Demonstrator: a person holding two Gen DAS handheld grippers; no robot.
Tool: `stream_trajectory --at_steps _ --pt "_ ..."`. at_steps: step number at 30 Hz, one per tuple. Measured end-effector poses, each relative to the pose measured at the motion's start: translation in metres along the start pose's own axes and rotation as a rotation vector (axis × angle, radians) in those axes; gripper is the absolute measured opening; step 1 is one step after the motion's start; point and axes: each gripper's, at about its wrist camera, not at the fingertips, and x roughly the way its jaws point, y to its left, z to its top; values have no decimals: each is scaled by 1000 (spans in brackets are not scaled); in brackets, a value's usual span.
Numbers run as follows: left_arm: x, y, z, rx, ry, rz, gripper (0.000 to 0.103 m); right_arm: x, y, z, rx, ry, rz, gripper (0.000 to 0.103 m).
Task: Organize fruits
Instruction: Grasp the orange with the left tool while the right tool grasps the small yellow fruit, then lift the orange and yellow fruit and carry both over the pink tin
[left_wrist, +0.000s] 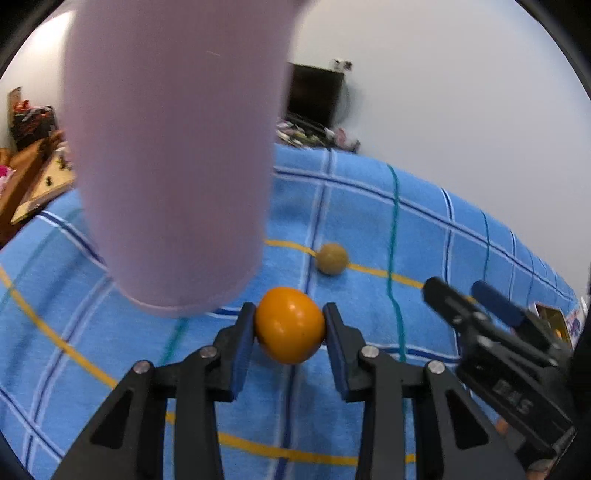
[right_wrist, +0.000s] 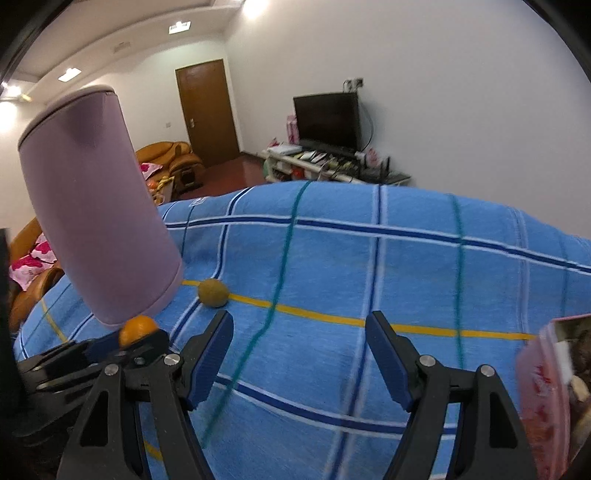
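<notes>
Left tongs (left_wrist: 290, 325) pinch orange (left_wrist: 290, 325) at its widest, just in front of purple bin (left_wrist: 173, 155); firm, smooth, rolls easily. Right tongs (right_wrist: 299, 354) spread, empty, near brown fruit (right_wrist: 213, 292)

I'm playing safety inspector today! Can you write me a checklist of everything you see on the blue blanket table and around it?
Surface: blue checked cloth, bare in the middle.
Job's things: orange fruit between the left gripper's pads; brownish round fruit lying loose; tall lilac container standing beside them.
Clutter: pink packet at the right edge, contents unclear.
Grippers: left gripper shut on the orange fruit; right gripper open, nothing between its pads.
Cables: a cord hangs behind the television.
Surroundings: wooden door, orange sofa, low white stand.
</notes>
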Motion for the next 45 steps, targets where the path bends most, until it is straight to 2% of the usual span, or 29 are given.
stream_trajectory --at_steps 7,11,13,18,20,22,23,26,29,35,39,45 --pt "-18 17 10 17 -80 114 38 41 23 13 -8 79 70 75" --pt "-19 19 13 35 -86 127 38 60 42 19 -36 117 94 75" --pt "-16 19 14 35 -81 127 38 67 50 22 -49 134 97 67" --pt "-16 20 17 34 -80 126 38 86 60 24 -66 212 101 55" --pt "-17 21 15 35 -79 130 38 86 61 25 -73 210 86 49" --pt "-18 22 14 31 -78 128 38 85 63 24 -98 212 66 41" --pt "-17 22 14 30 -78 127 38 85 64 24 -106 211 62 32" --pt "-18 18 14 36 -83 124 38 80 61 22 -104 208 56 32" --pt "-18 17 12 41 -85 119 38 69 52 20 -78 182 30 32" --pt "-22 7 6 70 -108 101 38 22 28 11 -75 45 -41 32" --pt "-27 -4 2 102 -144 90 38 -8 18 -2 -76 -14 -79 32" --pt "-27 -19 -5 154 -169 118 38 -41 12 -15 -78 -104 -125 32"
